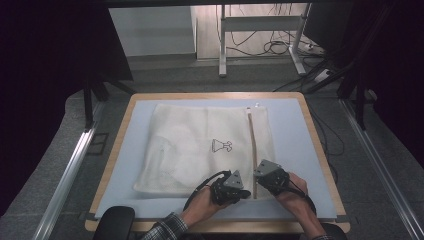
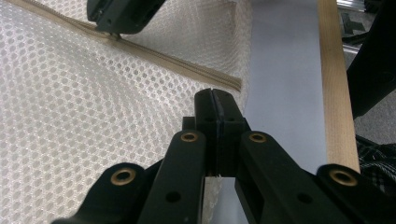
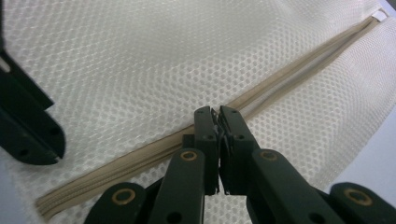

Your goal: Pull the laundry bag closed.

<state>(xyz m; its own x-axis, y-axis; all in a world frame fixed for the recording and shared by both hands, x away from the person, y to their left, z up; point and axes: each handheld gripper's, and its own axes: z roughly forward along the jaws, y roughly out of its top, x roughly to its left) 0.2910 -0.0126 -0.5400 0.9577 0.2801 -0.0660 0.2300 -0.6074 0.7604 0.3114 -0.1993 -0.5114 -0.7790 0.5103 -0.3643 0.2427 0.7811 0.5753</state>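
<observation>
— Where is the mesh bag (image 1: pixel 200 150) placed?
— Flat on the mat (image 1: pixel 295 145); its zipper (image 3: pixel 261 100) is pinched by the right gripper (image 3: pixel 219 114), the near edge by the left gripper (image 2: pixel 215 95).
— What could be lost?
— The small pull, if tugged sideways; the mesh could bunch.

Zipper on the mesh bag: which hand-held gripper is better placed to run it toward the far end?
Probably the right hand-held gripper: shut on the zipper, apparently at the pull. The left hand-held gripper pinches the mesh bag near its corner, anchoring it.
</observation>
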